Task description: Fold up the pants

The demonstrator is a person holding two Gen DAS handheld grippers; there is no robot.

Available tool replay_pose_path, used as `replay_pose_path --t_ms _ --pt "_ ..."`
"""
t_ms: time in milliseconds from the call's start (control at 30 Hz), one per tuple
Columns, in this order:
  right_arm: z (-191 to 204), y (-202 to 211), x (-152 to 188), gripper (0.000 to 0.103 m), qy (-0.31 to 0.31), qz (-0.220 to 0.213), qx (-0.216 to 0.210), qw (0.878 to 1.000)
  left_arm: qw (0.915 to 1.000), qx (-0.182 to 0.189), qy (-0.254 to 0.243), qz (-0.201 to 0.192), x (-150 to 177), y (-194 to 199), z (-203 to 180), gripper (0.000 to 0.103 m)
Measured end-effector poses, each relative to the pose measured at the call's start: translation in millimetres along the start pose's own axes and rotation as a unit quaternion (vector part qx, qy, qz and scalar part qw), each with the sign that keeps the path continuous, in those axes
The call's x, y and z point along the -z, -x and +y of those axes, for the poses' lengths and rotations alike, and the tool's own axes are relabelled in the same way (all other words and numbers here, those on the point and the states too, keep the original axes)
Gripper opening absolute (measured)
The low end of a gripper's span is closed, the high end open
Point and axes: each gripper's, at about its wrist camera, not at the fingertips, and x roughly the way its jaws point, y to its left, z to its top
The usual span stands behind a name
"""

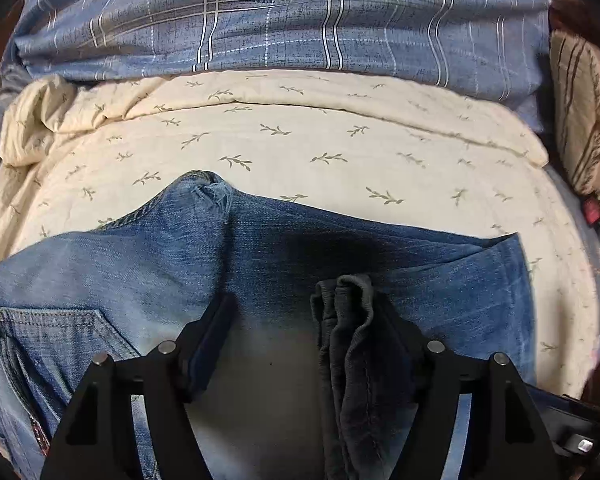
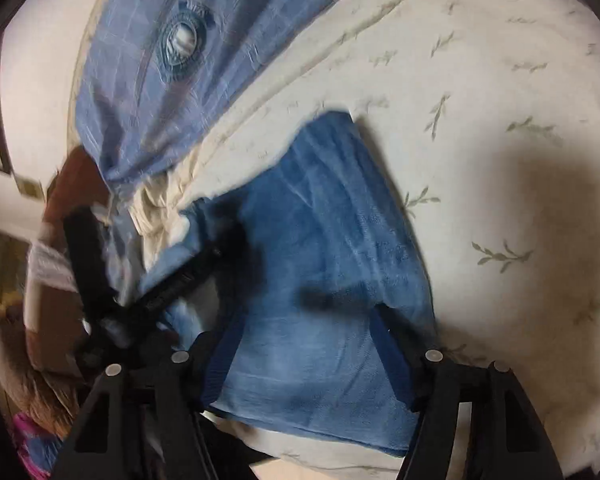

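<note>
Blue denim pants (image 1: 260,248) lie folded across a cream leaf-print quilt (image 1: 300,136). A back pocket shows at the lower left. My left gripper (image 1: 296,320) hovers just above them with its jaws wide apart. A bunched dark hem edge (image 1: 352,320) drapes against its right finger (image 1: 396,328). In the right wrist view the pants (image 2: 320,240) lie under my right gripper (image 2: 304,344), which is open just above the denim. The left gripper's black frame (image 2: 160,292) shows at the left, blurred.
A blue plaid duvet (image 1: 300,28) with a round emblem lies bunched along the far side of the quilt. A striped pillow (image 1: 584,112) sits at the right edge. A brown bed frame (image 2: 60,200) and a cream wall (image 2: 36,80) show at the left.
</note>
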Motion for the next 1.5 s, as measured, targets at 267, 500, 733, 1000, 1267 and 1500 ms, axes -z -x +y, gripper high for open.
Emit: replay_pose_path --t_ms 267,500,733,1000,1267,1500 --pt "-3 -8 10 0.081 0.044 -0.018 0.013 0.999 0.9932 0.057 0.076 -0.067 40 69 54 0.077" --pt "45 13 11 0.082 0.091 -0.044 -0.003 0.995 0.9861 0.019 0.128 -0.104 83 103 110 0.077" --pt "67 -1 -26 0.082 0.074 -0.066 -0.009 0.995 0.9824 -0.004 0.151 -0.110 102 96 141 0.080" --pt "51 -26 -52 0.083 0.013 -0.046 0.018 0.999 0.9821 -0.003 0.142 -0.123 105 90 148 0.082" --pt "63 -36 -54 0.087 0.054 -0.087 0.121 0.987 0.9738 0.018 0.166 -0.154 115 110 162 0.083" --pt "167 -87 -62 0.087 0.203 -0.044 0.061 0.976 0.9765 -0.043 0.173 -0.121 120 97 174 0.085"
